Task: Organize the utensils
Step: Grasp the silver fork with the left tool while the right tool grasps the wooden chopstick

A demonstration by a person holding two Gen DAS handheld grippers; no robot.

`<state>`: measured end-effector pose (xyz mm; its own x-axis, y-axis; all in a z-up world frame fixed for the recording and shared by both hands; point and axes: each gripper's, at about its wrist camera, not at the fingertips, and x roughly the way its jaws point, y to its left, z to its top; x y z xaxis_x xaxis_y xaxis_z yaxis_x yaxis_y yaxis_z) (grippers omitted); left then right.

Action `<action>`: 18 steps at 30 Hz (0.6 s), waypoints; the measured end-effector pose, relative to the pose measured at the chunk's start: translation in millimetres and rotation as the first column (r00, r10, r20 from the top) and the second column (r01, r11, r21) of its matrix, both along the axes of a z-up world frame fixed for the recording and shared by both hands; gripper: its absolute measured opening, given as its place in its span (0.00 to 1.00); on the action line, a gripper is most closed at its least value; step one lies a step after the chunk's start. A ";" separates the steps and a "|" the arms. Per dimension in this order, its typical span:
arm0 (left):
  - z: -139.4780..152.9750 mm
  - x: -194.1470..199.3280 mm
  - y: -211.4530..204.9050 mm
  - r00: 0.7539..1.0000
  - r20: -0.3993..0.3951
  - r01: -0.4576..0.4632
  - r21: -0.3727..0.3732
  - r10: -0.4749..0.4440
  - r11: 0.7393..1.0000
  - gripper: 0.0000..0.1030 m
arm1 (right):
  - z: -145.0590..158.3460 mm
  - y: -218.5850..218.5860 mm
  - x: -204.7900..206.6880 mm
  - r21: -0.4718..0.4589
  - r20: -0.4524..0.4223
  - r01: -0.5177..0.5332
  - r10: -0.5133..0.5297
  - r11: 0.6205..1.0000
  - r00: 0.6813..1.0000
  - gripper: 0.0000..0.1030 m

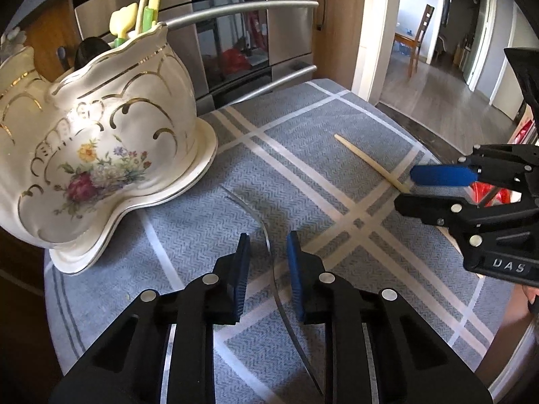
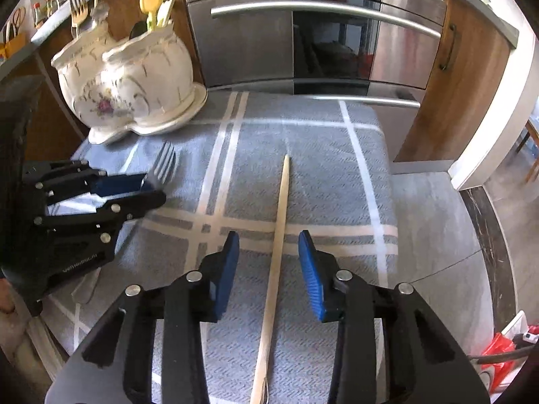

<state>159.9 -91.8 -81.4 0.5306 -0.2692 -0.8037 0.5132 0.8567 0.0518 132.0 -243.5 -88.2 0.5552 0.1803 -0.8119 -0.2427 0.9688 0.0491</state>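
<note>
Fork [image 2: 165, 165] between left tool [image 1: 267, 262] pads, right tool [image 2: 269, 262] astride wooden stick [image 2: 279, 222]; both apart—either could slip on closing.

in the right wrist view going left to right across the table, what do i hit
left gripper → fork → wooden stick. The ceramic pot sits farther back on the left, overlapping the first two, so it has no clear place in the order.

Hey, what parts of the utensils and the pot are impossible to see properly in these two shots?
- Fork, right wrist view: handle hidden behind left gripper.
- Wooden stick: near end cut off by frame bottom.
- Pot, left wrist view: utensil tops cropped, contents hidden by wall.
</note>
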 end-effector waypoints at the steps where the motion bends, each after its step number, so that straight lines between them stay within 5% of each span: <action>1: -0.1 -1.1 -0.4 1.000 0.003 0.000 -0.001 0.000 1.000 0.20 | -1.0 0.6 0.3 -0.001 -0.001 -0.001 0.001 1.000 1.000 0.31; 13: -2.2 -16.2 -2.2 0.999 0.048 0.007 0.008 -0.007 1.000 0.10 | -4.5 6.0 -3.8 -0.036 0.017 -0.006 0.007 0.999 1.000 0.26; 18: -2.4 -15.7 -1.7 0.998 0.055 0.005 0.013 -0.006 1.000 0.03 | -5.1 6.0 -3.1 -0.018 0.018 -0.005 0.005 1.000 1.000 0.06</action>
